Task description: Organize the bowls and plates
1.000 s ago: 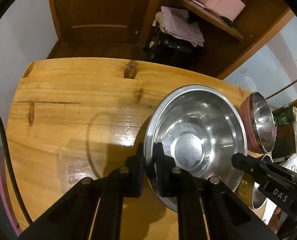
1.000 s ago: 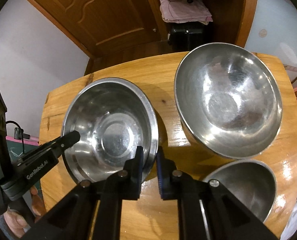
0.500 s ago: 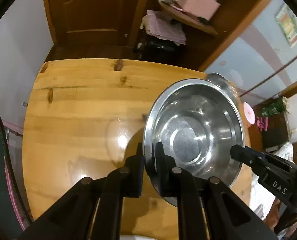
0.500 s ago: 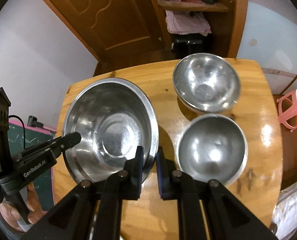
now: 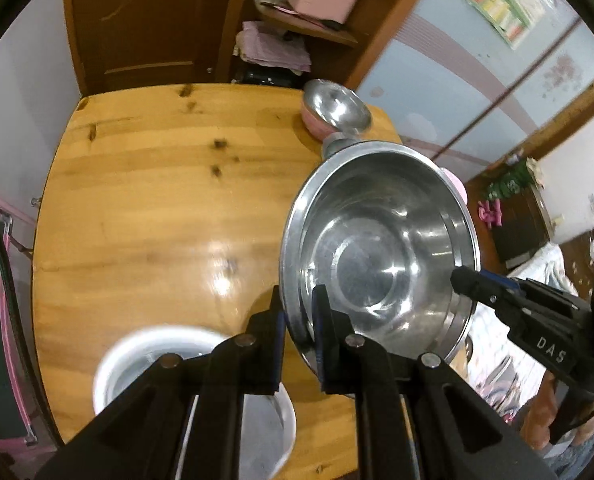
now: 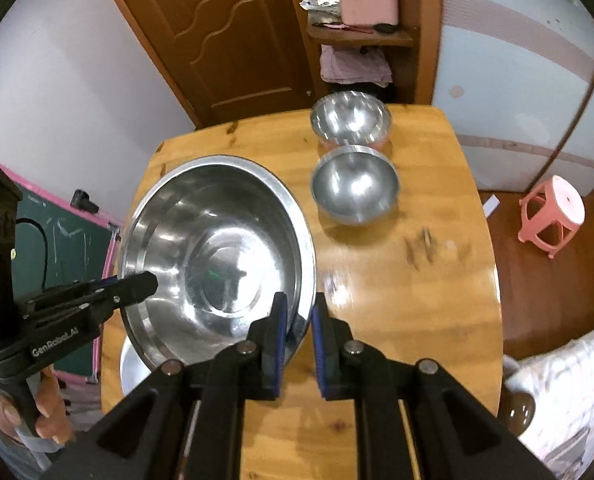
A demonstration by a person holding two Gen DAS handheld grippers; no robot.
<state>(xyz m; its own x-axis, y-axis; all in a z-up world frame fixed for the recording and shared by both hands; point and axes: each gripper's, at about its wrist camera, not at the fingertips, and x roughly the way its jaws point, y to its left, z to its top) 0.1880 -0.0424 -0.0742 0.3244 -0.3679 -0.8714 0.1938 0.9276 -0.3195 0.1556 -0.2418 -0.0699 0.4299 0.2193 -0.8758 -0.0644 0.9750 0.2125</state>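
Steel basin (image 6: 217, 248) rim pinched by both hand-held grippers, left (image 5: 299, 320) and right (image 6: 299, 320)

Wooden table (image 6: 437, 280) — brown door (image 6: 225, 36) behind, pink stool (image 6: 553, 212) on wooden floor.

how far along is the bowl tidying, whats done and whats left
Done: nothing looks stacked yet. In hand: the left hand-held gripper and right hand-held gripper both clamp the rim of the large steel bowl, held above the table. Left: the two small steel bowls sit separately at the far end, and a white bowl waits near.
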